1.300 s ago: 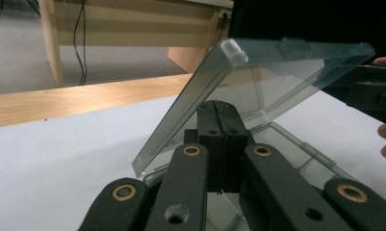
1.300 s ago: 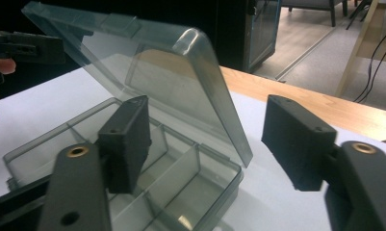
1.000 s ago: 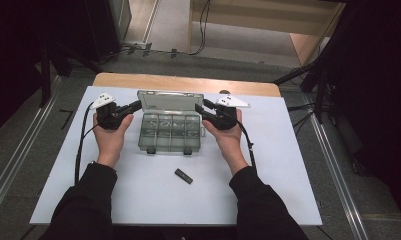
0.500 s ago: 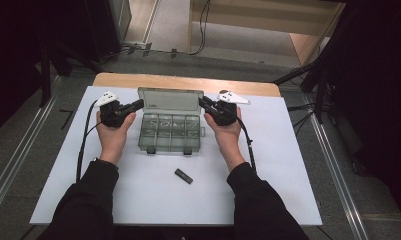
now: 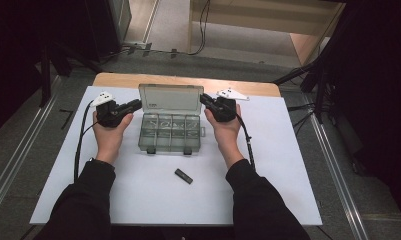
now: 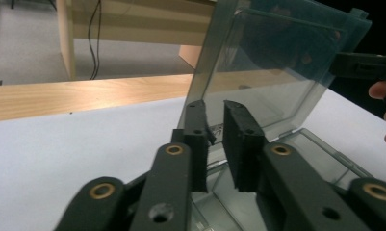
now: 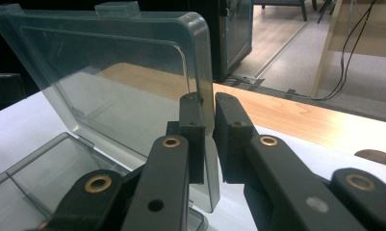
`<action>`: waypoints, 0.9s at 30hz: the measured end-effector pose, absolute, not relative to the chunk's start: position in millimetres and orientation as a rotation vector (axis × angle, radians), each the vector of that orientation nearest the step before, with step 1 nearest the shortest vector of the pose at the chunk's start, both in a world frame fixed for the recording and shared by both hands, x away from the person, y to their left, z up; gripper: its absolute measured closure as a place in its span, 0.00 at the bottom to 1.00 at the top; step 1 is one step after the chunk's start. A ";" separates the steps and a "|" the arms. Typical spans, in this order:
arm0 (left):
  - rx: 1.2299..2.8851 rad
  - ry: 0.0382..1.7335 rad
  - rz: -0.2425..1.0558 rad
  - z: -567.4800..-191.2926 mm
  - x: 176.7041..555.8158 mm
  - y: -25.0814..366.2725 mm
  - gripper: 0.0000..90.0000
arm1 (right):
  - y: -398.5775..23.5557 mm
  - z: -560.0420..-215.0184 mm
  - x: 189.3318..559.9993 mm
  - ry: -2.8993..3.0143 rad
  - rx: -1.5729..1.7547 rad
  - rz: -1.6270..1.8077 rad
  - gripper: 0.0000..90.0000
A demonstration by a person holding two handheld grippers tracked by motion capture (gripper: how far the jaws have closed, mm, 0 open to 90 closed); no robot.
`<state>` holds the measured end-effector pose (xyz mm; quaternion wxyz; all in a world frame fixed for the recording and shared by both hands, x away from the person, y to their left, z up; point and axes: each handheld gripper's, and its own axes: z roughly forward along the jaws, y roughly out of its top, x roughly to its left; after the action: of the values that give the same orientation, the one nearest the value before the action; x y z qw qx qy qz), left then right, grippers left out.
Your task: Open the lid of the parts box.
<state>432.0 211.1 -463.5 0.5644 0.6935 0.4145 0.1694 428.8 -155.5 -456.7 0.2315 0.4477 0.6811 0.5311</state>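
Clear plastic compartment box (image 5: pixel 169 131) sits on the white table (image 5: pixel 278 165) near the far edge, about mid-width, lid (image 5: pixel 171 99) swung up and standing nearly upright at the back. Tray part shows 4 compartments across the front row in the high view, small bits inside too blurred to tell.

Left hand-held gripper (image 5: pixel 136 104) sits at the lid's left side edge. In the left gripper view (image 6: pixel 215 137) its jaws have just been opening, a narrow gap between them, the lid edge running into that gap by the left pad; pads don't look clamped on it.

Right hand-held gripper (image 5: pixel 204 99) sits at the lid's right side edge. In the right gripper view (image 7: pixel 208 126) jaws have just been closing, the lid's right edge (image 7: pixel 200 72) between them, pads narrow and pressing on it.

Both hands rest on the table either side of the box, cables trailing back toward the near edge.

Small dark flat object (image 5: pixel 183 176) lies on the table nearer the near edge, well apart from the box, a bit right of its middle.
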 end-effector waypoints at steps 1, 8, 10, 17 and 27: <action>1.634 0.986 0.409 -464.9 433.3 210.8 0.82 | -155.5 -456.6 429.8 1.873 1.239 1.461 0.90; 1.642 1.106 0.380 -482.6 449.2 209.6 0.75 | -156.8 -457.3 436.8 1.870 1.263 1.477 0.90; 1.640 1.119 0.387 -483.6 452.3 208.8 0.76 | -156.8 -457.4 438.7 1.870 1.272 1.475 0.90; 1.645 1.141 0.382 -483.5 463.6 208.0 0.78 | -156.2 -457.1 446.9 1.876 1.289 1.463 0.91; 1.616 1.099 0.346 -480.0 462.4 210.5 0.80 | -156.7 -458.7 453.6 1.875 1.313 1.469 0.91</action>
<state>462.4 210.5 -480.0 0.5468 0.6817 0.4638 0.1458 453.6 -156.7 -458.7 0.2091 0.4720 0.6742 0.5282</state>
